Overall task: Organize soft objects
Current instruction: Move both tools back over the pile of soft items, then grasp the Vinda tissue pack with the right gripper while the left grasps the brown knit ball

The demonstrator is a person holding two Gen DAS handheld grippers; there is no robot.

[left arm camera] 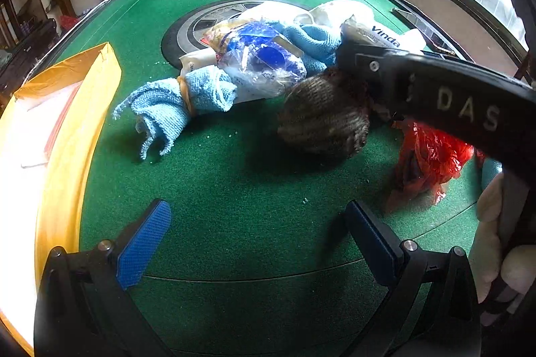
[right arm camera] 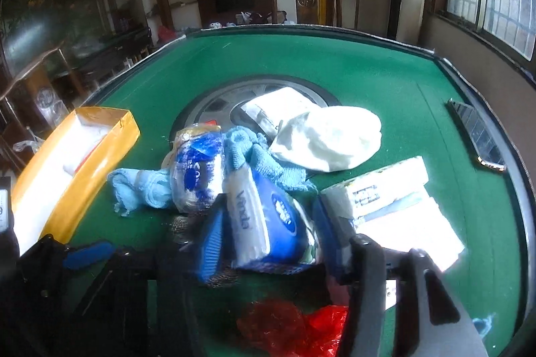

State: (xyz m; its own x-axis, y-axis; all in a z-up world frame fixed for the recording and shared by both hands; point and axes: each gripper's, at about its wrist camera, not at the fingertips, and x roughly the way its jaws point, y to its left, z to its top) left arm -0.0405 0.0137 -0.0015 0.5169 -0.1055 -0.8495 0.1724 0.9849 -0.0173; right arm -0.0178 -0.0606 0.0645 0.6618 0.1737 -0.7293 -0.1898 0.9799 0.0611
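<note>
A: Where is the Vinda tissue pack (right arm camera: 264, 223) found, and how is it lying?

B: It is seen between the blue pads of the right gripper (right arm camera: 268, 243), whose jaws are clenched on it, near the middle of the green tabletop (right arm camera: 385, 78). Its long axis runs away from the camera toward the far edge, the white end with the lettering turned to the left.

A: And the left gripper (left arm camera: 258, 243)?

B: Its jaws are spread wide with nothing between them, held over bare felt near the front edge.

A: What is piled around the pack?

B: A rolled light-blue cloth (left arm camera: 174, 102) is laid pointing toward the left edge, touching a clear blue-printed bag (left arm camera: 261, 62). A brown knitted ball (left arm camera: 325, 115) is set just beside them, and a crumpled red plastic bag (left arm camera: 428, 159) lies nearer the front. A white cloth (right arm camera: 331, 135) and a white boxed pack (right arm camera: 378, 189) are seen toward the right.

A: Any container?

B: A yellow open box (right arm camera: 83, 156) stands by the left edge; something white with a red stripe is held in it, though overexposed.
</note>
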